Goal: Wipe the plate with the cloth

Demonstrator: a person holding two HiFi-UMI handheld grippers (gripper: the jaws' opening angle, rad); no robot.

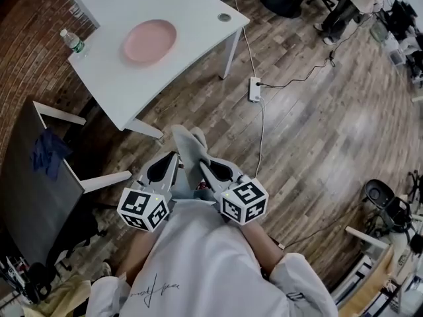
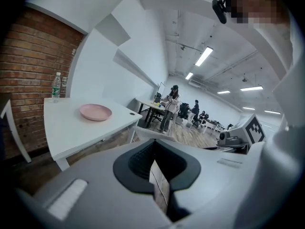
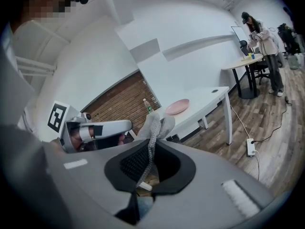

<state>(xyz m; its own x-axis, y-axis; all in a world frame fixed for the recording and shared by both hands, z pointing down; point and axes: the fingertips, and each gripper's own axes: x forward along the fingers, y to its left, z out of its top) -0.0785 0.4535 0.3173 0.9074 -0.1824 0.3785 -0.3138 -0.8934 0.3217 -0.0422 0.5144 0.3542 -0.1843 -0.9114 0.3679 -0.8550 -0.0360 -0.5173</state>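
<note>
**Wiping not yet begun: cloth gripped, plate out of reach**

Judged as the carry-in stage, with none of the wiping done. Standing over wooden floor (image 1: 317,131), well apart from the white table (image 1: 192,5). Left to do: reach the table, bring the cloth down onto the plate, rub it over.

Near the middle of the table: the pink plate (image 1: 150,41), lying flat and right way up, touched by nothing, with nothing visible in it.

Held up in front of the person's shirt, between the two tools: the grey cloth (image 1: 190,144), its free end standing loosely upward.

Clamped on its lower part: the right gripper (image 3: 147,162), with fabric running straight through between the jaws.

Just beside it: the left gripper (image 2: 156,168), jaws drawn almost together with only a slit showing floor, gripping nothing.

At the table's left corner, well apart from the plate: a capped clear bottle (image 1: 71,40), upright, fill level too small to tell.
</note>
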